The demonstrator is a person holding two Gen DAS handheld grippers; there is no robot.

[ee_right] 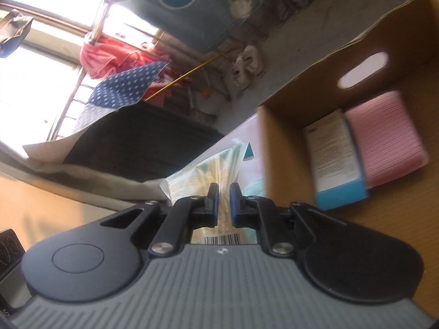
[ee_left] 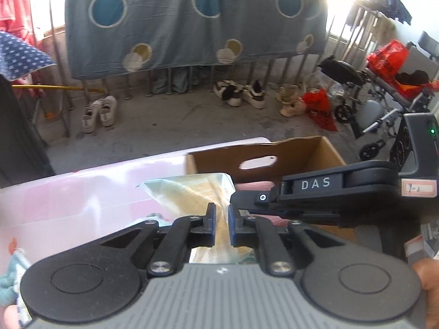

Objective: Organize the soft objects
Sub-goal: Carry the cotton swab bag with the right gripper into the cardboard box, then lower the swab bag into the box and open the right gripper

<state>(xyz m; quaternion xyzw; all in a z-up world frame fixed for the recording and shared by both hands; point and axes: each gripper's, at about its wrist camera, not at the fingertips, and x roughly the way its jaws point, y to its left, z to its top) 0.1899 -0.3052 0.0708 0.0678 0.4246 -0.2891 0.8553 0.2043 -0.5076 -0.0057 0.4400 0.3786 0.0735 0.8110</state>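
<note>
A soft clear plastic packet with pale yellow contents (ee_left: 192, 194) is held above the pink table (ee_left: 82, 200). My left gripper (ee_left: 221, 216) is shut on its near edge. My right gripper (ee_right: 224, 200) is shut on the same packet (ee_right: 208, 164) and shows from the side in the left wrist view (ee_left: 247, 200). Just beyond stands an open cardboard box (ee_left: 301, 150). In the right wrist view the box (ee_right: 282, 148) holds a pink folded cloth (ee_right: 384, 137) and a white and blue carton (ee_right: 334, 159).
A teal knitted item (ee_left: 8, 285) lies at the table's near left edge. On the floor behind are white shoes (ee_left: 100, 112), a wheelchair (ee_left: 384, 101) with red bags, and a rail with a blue dotted sheet (ee_left: 192, 19). A dark suitcase (ee_right: 142, 139) stands to the left.
</note>
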